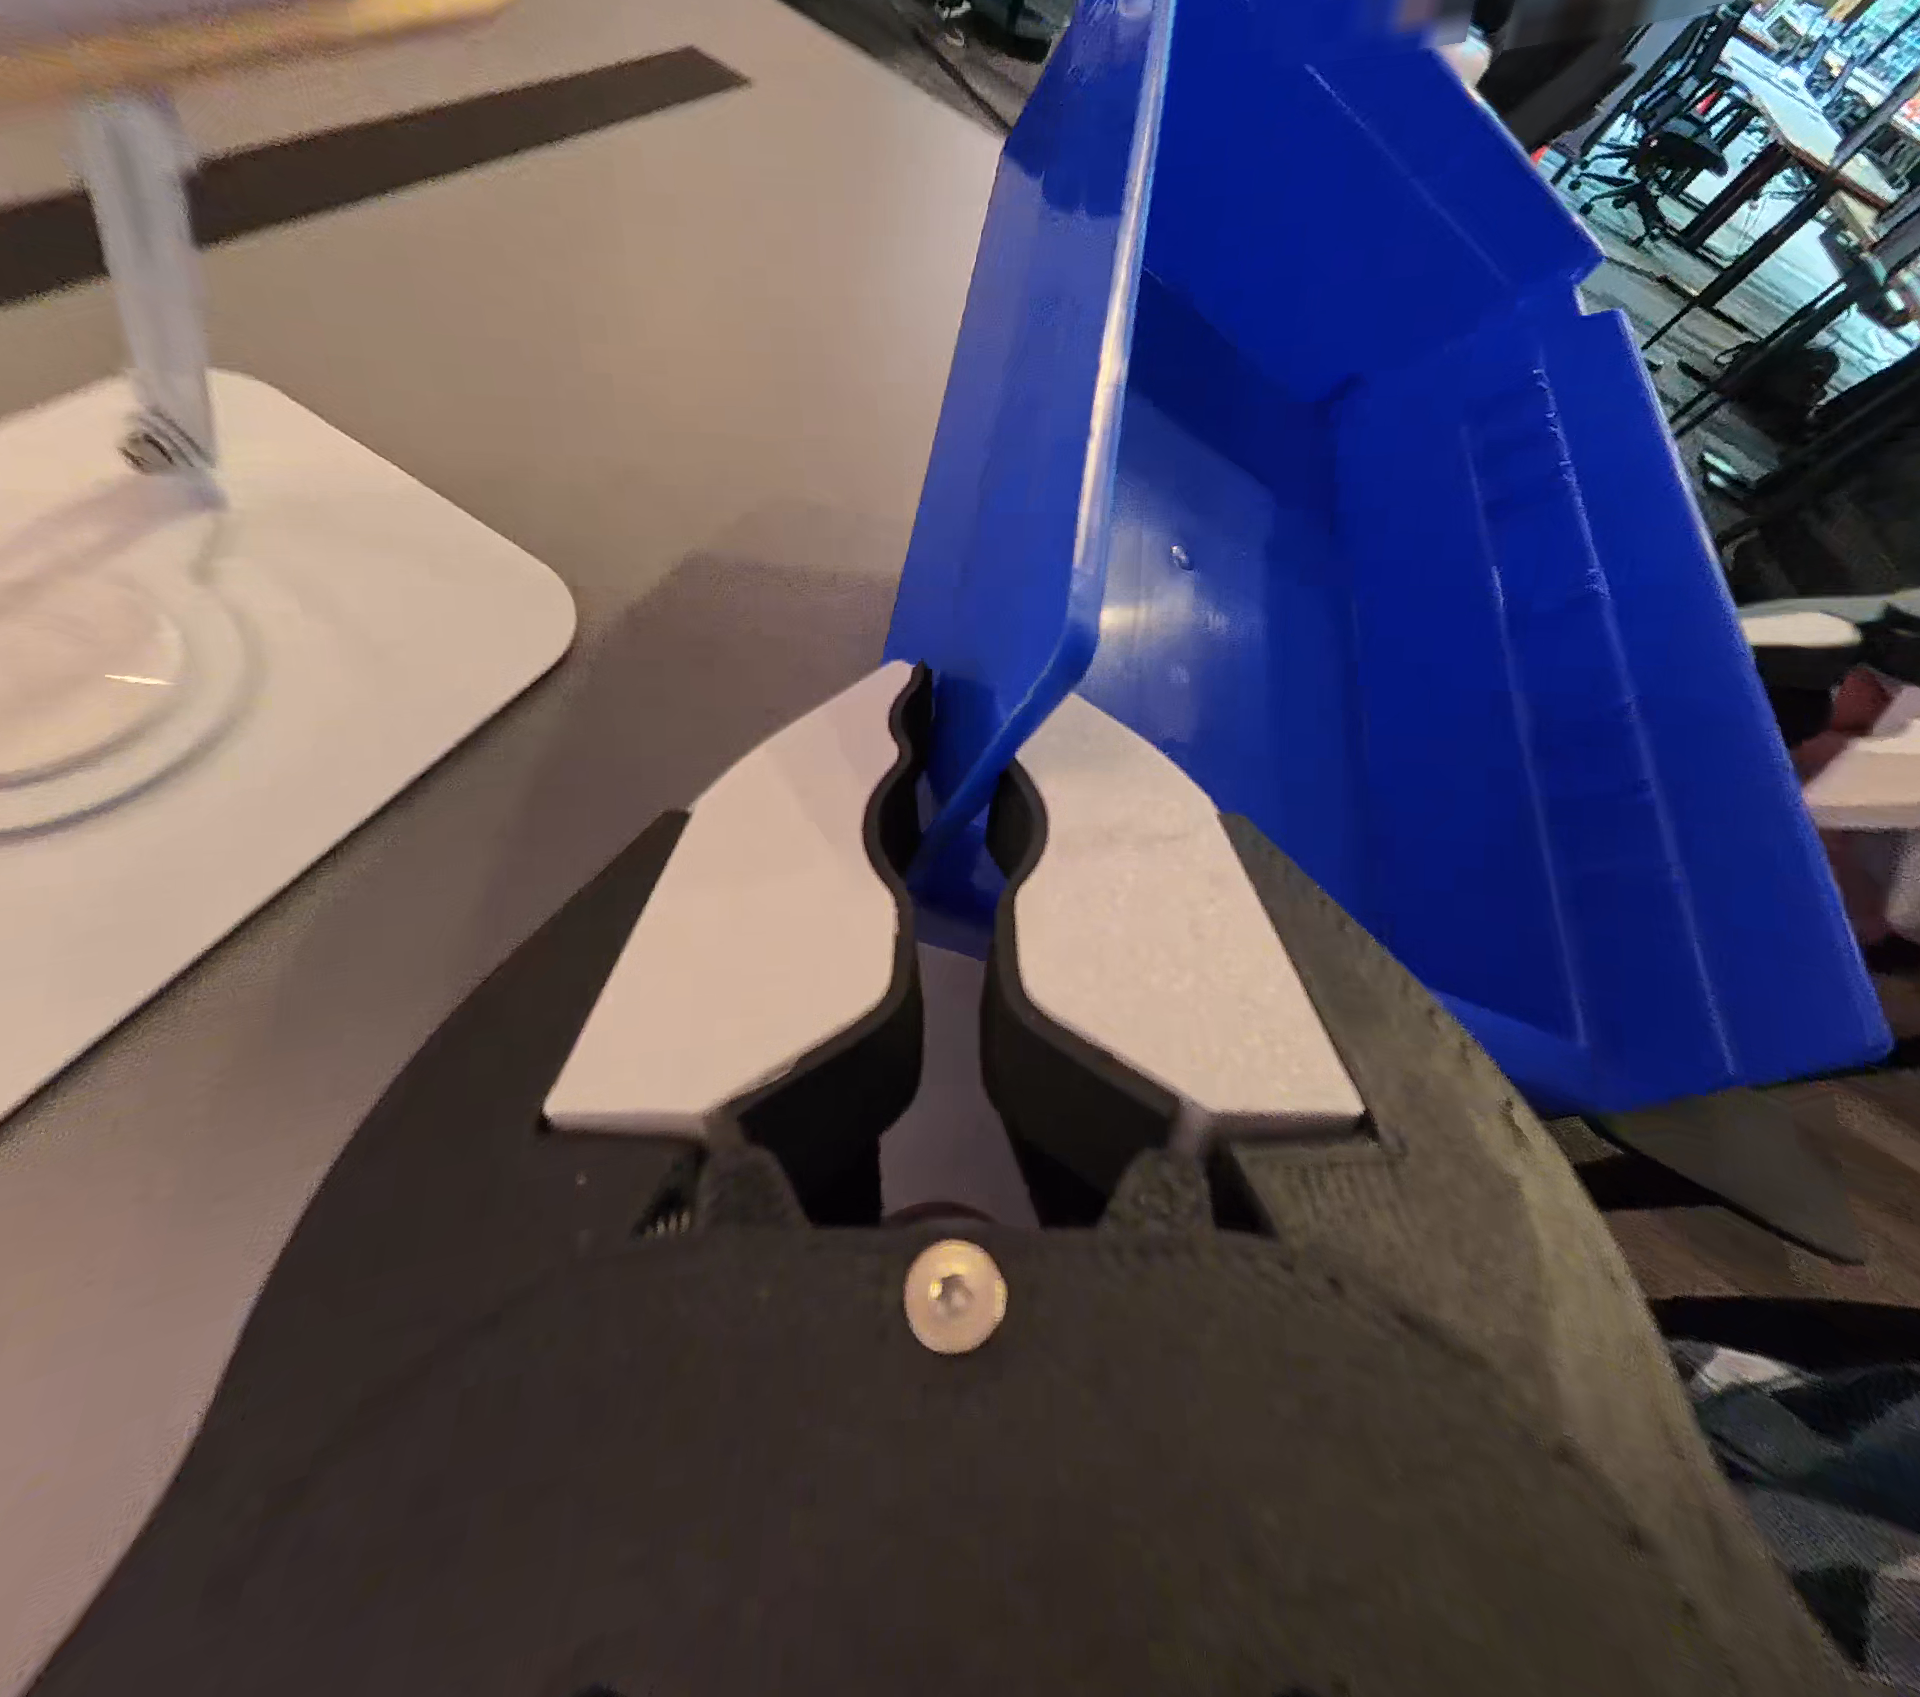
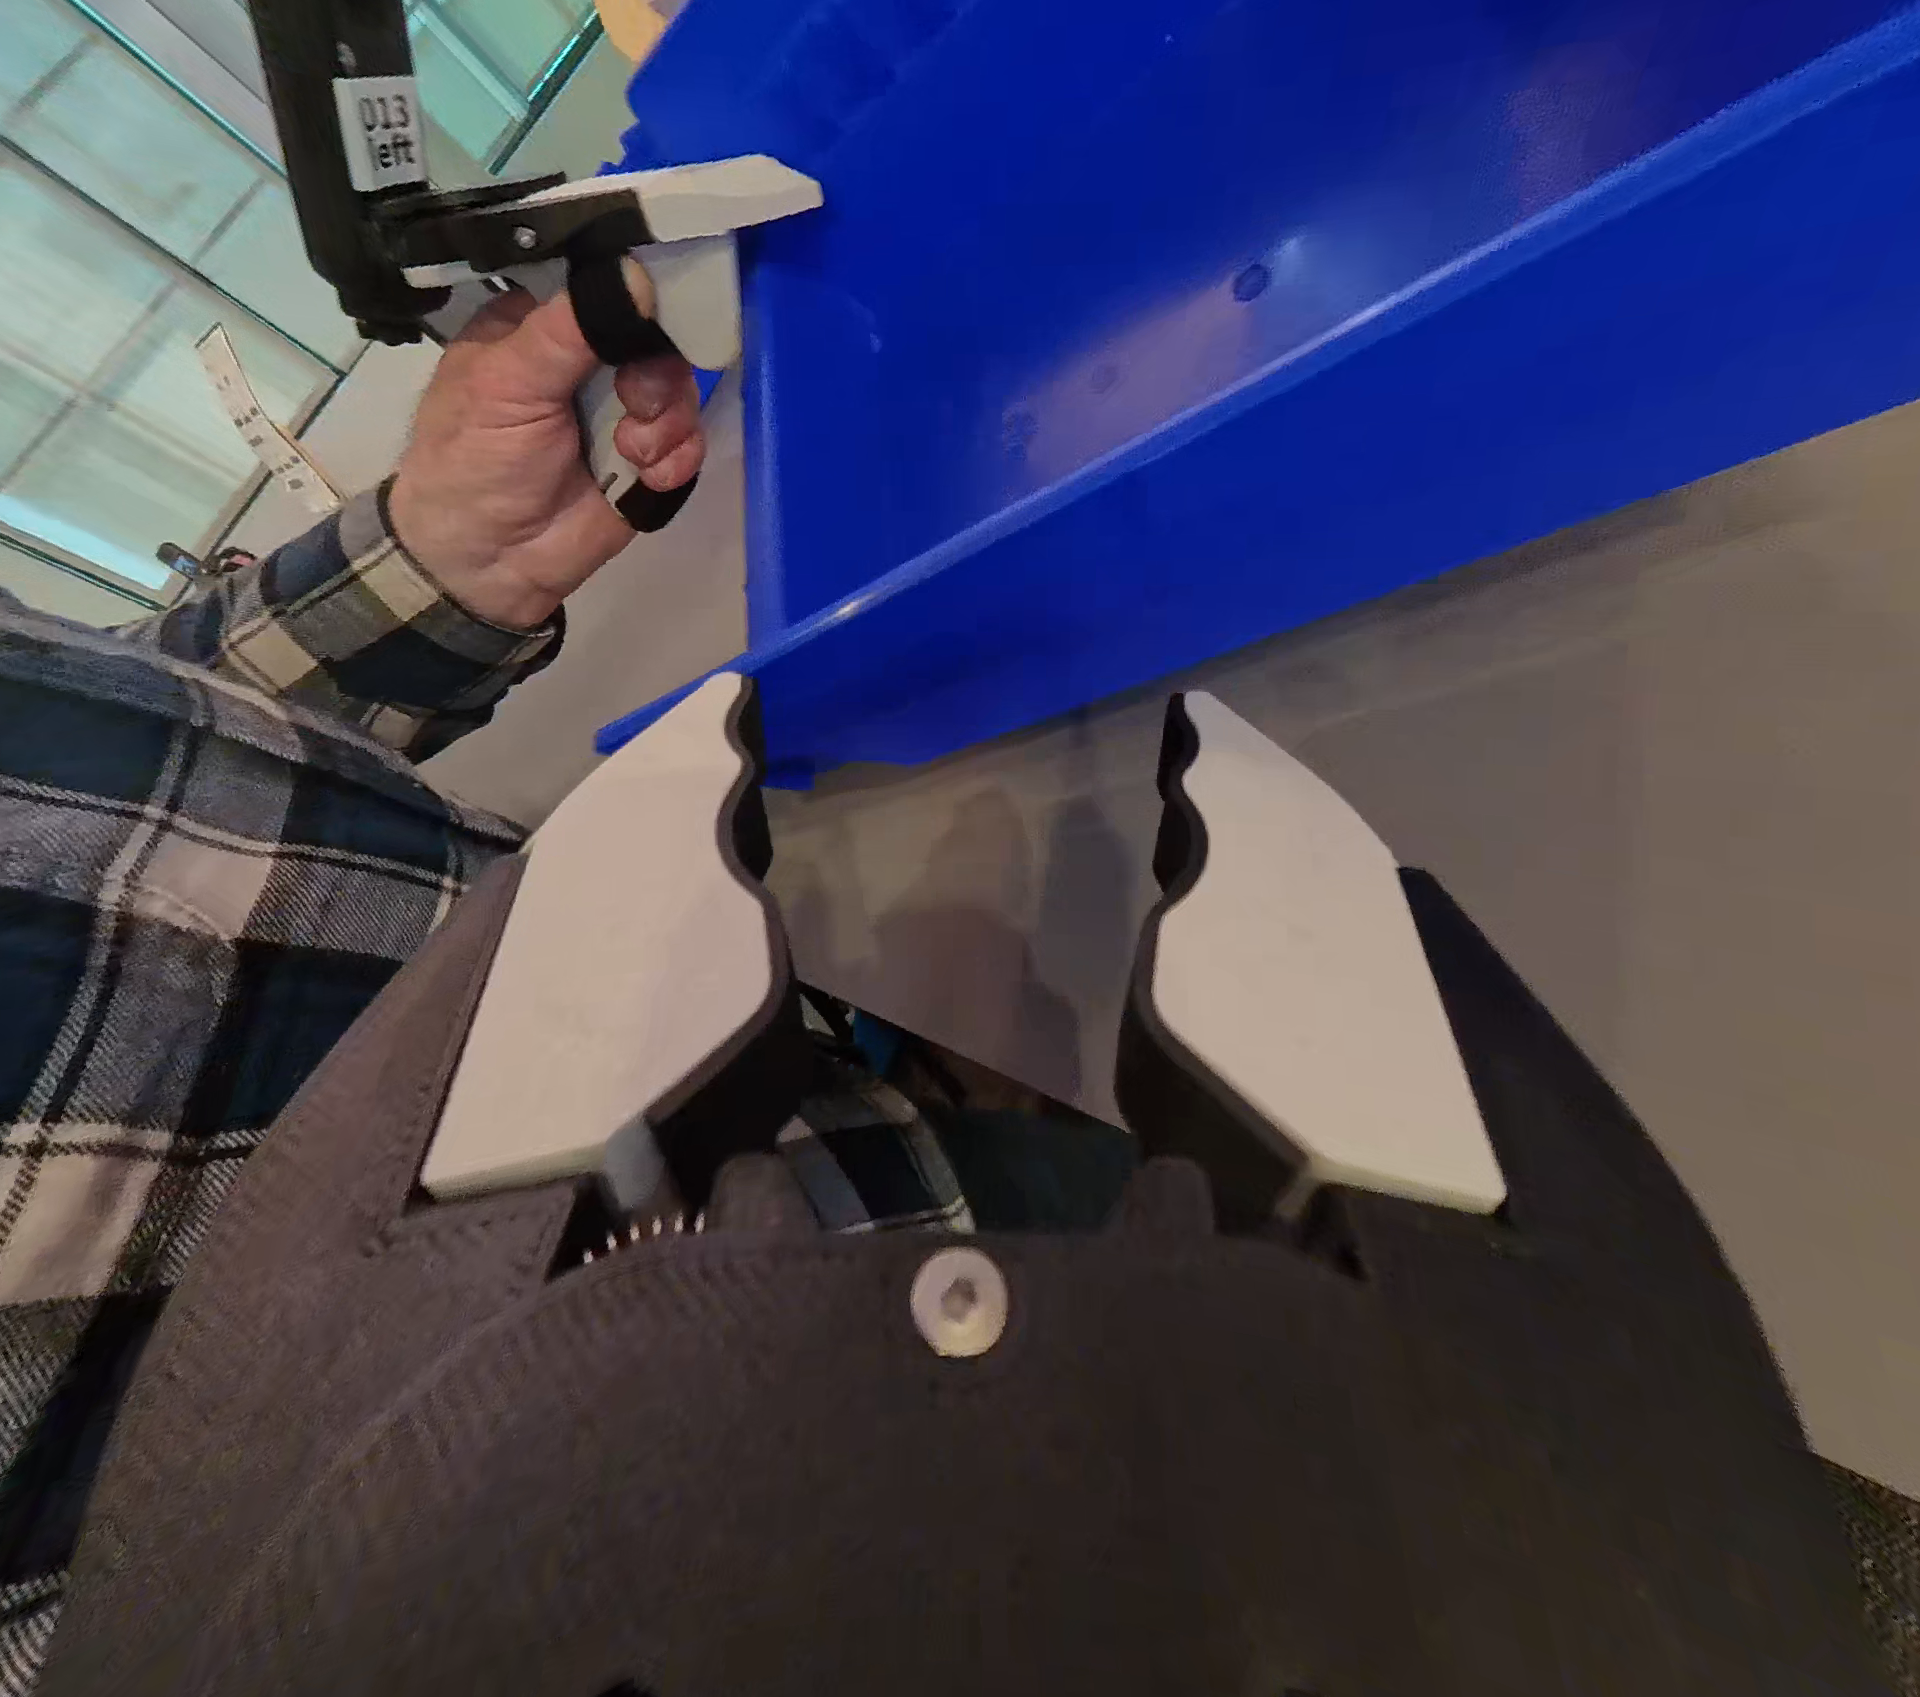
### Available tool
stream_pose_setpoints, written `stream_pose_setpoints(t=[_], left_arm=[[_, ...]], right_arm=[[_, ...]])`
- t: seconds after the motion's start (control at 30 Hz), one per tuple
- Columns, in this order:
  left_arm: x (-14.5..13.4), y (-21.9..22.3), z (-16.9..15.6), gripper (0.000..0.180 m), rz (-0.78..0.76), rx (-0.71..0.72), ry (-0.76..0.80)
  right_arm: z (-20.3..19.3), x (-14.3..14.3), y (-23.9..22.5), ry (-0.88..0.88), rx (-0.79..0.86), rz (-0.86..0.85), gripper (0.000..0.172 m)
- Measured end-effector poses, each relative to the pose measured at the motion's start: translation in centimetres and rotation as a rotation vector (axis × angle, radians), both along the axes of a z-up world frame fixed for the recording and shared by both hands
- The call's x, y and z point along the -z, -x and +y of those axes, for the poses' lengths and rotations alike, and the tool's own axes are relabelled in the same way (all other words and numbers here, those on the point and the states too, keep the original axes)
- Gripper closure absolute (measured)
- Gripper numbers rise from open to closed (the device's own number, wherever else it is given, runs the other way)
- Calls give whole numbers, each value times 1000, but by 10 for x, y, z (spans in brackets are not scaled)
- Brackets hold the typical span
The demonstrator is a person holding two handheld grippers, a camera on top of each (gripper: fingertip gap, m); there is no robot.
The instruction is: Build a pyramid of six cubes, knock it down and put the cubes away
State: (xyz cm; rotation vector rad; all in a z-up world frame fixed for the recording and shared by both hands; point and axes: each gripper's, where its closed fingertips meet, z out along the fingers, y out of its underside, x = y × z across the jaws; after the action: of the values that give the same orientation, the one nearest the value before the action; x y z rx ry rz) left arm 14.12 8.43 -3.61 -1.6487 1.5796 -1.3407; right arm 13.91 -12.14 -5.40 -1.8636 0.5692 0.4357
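My left gripper [image 1: 958, 774] is shut on the rim of a blue plastic bin [image 1: 1403, 587] and holds it tilted over the grey table [image 1: 582, 359]. The bin's inside shows no cubes. In the right wrist view the left gripper [image 2: 748, 245] clamps the bin's wall [image 2: 1195, 276], held by a hand in a plaid sleeve. My right gripper [image 2: 961, 774] is open just below the bin's lower corner; its left fingertip [image 2: 727, 754] is at the bin's edge and its right fingertip stands apart from the bin. No cubes are in view.
A white stand with a flat base [image 1: 208, 660] and a thin post [image 1: 145, 276] stands on the table at the left. A black strip [image 1: 416, 161] runs across the table. The person's plaid shirt [image 2: 156, 920] is close at the left. Office chairs and desks lie beyond. The grippers' ends are close to 20 cm from one another.
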Motion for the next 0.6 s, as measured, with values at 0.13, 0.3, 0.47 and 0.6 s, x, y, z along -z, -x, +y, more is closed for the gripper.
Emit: stream_pose_setpoints(t=[0.13,0.3,0.47,0.6], left_arm=[[30,-24,5,172,54,-51,14],[54,-43,18,171,85,-138,93],[65,-53,19,170,86,-178,151],[72,-58,4,156,95,-174,255]], right_arm=[[6,6,0,26,-4,6,90],[30,37,2,144,10,-5,78],[54,52,-21,212,9,-12,98],[50,57,-64,284,19,-63,114]])
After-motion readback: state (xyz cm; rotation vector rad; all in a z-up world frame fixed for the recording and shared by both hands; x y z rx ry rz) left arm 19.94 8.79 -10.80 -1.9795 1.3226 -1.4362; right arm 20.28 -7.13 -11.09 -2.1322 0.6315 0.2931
